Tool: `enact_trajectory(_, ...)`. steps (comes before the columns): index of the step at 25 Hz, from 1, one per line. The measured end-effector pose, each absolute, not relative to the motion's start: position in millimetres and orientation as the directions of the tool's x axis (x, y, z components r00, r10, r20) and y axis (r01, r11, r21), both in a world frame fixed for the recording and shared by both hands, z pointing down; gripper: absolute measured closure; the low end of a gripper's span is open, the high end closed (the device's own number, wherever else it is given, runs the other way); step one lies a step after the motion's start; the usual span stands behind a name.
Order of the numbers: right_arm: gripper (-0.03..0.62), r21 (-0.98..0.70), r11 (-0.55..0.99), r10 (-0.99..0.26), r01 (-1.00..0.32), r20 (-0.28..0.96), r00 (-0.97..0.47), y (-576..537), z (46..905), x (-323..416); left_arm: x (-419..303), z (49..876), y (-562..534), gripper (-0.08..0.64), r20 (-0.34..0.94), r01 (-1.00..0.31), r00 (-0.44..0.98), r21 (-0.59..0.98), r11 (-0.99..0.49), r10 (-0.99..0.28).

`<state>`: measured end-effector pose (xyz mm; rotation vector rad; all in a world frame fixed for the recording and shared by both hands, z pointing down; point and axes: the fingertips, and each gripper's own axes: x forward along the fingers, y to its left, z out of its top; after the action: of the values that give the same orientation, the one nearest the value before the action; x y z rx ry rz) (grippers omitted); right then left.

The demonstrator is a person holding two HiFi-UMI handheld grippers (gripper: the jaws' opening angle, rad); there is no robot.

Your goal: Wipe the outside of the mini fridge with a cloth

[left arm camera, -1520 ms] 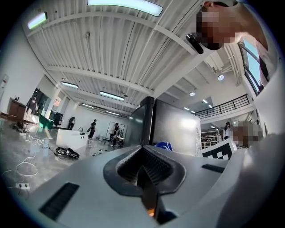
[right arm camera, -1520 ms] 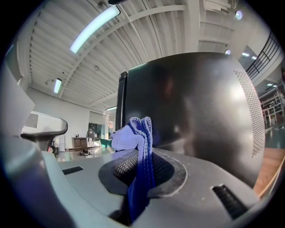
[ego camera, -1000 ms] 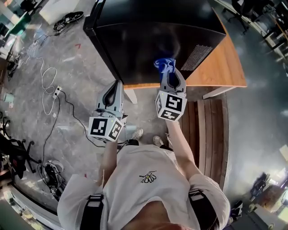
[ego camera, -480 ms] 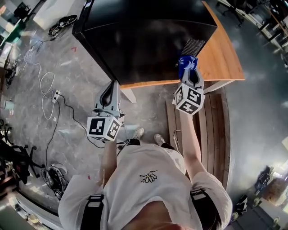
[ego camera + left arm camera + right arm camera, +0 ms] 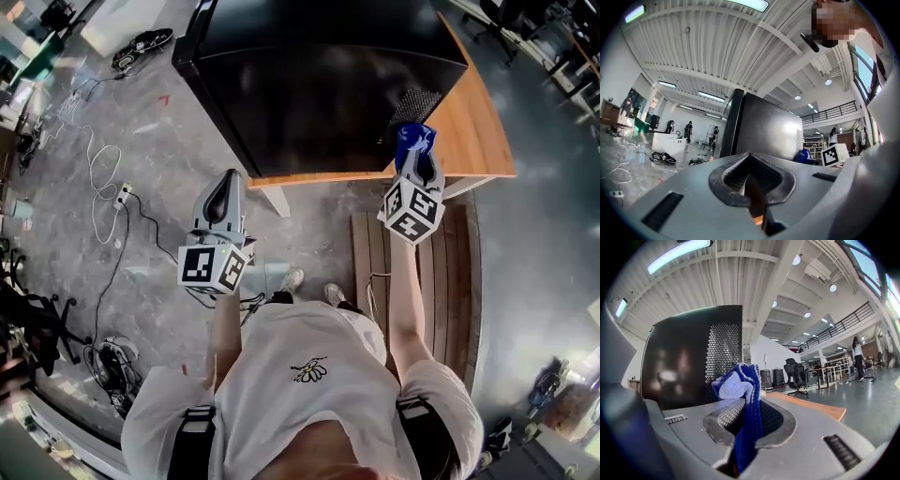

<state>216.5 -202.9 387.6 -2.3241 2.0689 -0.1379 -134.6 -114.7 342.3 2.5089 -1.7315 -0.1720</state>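
A black mini fridge [image 5: 319, 84] stands on a wooden table [image 5: 483, 141]; its dark side with a perforated vent [image 5: 721, 355] fills the right gripper view, and it shows as a black box [image 5: 761, 131] in the left gripper view. My right gripper [image 5: 415, 155] is shut on a blue cloth [image 5: 412, 139] near the fridge's front right corner by the vent. The cloth [image 5: 740, 394] sticks up folded between the jaws. My left gripper [image 5: 223, 192] hangs lower left of the fridge, shut with nothing in it [image 5: 752, 194].
Cables and a power strip [image 5: 120, 192] lie on the grey floor to the left. A wooden bench [image 5: 412, 281] stands below the table at the right. Office chairs [image 5: 797, 373] and people stand far off in the hall.
My right gripper with the cloth has moved right along the fridge's front, from the middle to the vented right corner. The left gripper has barely moved.
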Motion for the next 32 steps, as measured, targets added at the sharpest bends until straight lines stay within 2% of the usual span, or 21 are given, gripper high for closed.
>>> enact_trajectory(7,0.531,-0.109,-0.117,-0.993,-0.987,0.039,0.113,-184.0,385.1,202.0,-144.0,346.5,-109.1,0.555,-0.036,-0.925,0.350,0.142,-0.352,-0.936)
enact_trajectory(11,0.531,-0.060,-0.069,-0.997,-0.996,0.020,0.068,-172.0,383.1,166.8,-154.4,348.8,-110.4,0.555,-0.040,-0.925,0.353,0.136,-0.355,-0.935)
enact_trajectory(15,0.531,-0.041,0.080,-0.997,-0.996,-0.001,-0.080,-168.7,386.0,94.6,-169.7,360.2,-110.0,0.555,-0.050,-0.933,0.334,0.123,-0.338,-0.941)
enact_trajectory(21,0.531,-0.105,0.314,-0.949,-0.944,-0.009,-0.314,-171.6,397.5,-38.6,-196.2,365.1,-103.7,0.555,-0.069,-0.939,0.327,0.089,-0.332,-0.943)
enact_trajectory(27,0.531,-0.092,0.430,-0.902,-0.898,0.004,-0.432,-173.5,410.0,-131.0,-250.6,370.6,-99.9,0.555,-0.037,-0.959,0.272,0.077,-0.274,-0.962)
enact_trajectory(32,0.531,-0.066,0.480,-0.876,-0.875,0.014,-0.481,-182.9,418.9,-165.9,-273.9,380.4,-103.0,0.555,0.015,-0.975,0.209,0.076,-0.207,-0.978)
